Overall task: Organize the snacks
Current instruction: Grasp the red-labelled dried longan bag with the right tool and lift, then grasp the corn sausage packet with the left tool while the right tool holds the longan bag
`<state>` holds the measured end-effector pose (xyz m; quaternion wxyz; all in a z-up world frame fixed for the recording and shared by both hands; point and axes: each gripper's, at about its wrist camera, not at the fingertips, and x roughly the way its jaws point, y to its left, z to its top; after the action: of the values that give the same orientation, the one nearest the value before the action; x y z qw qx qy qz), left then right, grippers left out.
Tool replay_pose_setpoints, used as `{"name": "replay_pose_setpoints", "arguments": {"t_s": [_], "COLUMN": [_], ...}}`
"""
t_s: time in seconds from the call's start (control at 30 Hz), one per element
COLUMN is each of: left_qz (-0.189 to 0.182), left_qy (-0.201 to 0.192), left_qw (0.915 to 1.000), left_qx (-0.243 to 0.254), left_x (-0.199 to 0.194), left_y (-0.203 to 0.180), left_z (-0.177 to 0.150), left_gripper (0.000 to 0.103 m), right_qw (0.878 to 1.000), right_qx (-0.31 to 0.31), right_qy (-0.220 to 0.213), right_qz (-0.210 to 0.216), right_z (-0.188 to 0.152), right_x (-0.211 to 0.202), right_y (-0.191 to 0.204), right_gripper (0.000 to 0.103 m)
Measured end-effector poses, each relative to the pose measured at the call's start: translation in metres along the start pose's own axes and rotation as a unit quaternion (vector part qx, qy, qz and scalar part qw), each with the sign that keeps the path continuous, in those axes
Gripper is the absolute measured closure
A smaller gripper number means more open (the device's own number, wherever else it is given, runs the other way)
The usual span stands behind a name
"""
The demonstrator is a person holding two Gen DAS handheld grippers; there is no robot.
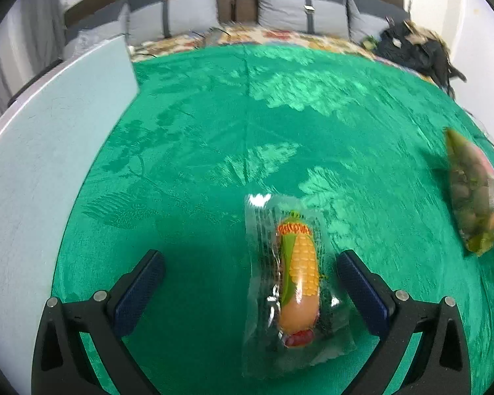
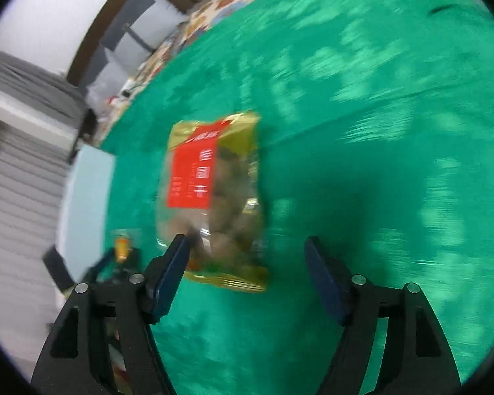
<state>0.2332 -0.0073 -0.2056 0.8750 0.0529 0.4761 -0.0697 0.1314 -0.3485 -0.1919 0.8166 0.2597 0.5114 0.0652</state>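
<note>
On the left tool [image 1: 251,265] we see two black plastic arms with triangular cut-outs, each carrying a pair of round silver screw heads. Its fingers [image 1: 141,291] are faced with dark blue, finely ribbed pads. The right tool [image 2: 247,256] looks the same to us: black frame, silver screws, blue pads [image 2: 326,279].

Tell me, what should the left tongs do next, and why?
Probably slide a little to the right and lower. The left tongs are open, and the corn sausage pack lies flat on the green cloth closer to the right finger than the left, so centring it first should give an even pinch.
</note>
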Motion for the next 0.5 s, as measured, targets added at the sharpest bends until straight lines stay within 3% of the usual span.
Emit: {"name": "replay_pose_setpoints", "arguments": {"t_s": [0.17,0.3,0.33,0.37,0.4,0.43,0.5], "left_qz": [-0.013,-0.002,-0.009,-0.011,-0.009,-0.006,-0.034], "left_qy": [0.060,0.066,0.061,0.050,0.044,0.047,0.045], "left_qw": [0.9980,0.9974,0.9978,0.9985,0.9988,0.9987,0.9984], "left_qx": [0.012,0.030,0.025,0.018,0.018,0.019,0.002], "left_x": [-0.002,-0.006,-0.008,-0.013,-0.016,-0.017,-0.023], "left_y": [-0.010,-0.020,-0.019,-0.016,-0.013,-0.009,0.001], "left_z": [0.004,0.002,0.003,0.004,0.004,0.004,0.002], "left_gripper": [0.000,0.004,0.019,0.046,0.058,0.061,0.068], "right_qw": [0.998,0.991,0.983,0.978,0.975,0.974,0.981], "right_qx": [-0.039,-0.091,-0.114,-0.130,-0.140,-0.144,-0.132], "right_qy": [-0.013,0.028,0.044,0.051,0.051,0.040,0.035], "right_qz": [-0.040,-0.096,-0.136,-0.155,-0.166,-0.167,-0.139], "right_z": [0.019,0.034,0.033,0.031,0.027,0.024,0.019], "right_x": [-0.008,0.041,0.058,0.068,0.074,0.073,0.063], "right_y": [0.038,0.077,0.085,0.089,0.090,0.090,0.083], "right_gripper": [0.024,0.023,0.021,0.021,0.024,0.031,0.036]}}
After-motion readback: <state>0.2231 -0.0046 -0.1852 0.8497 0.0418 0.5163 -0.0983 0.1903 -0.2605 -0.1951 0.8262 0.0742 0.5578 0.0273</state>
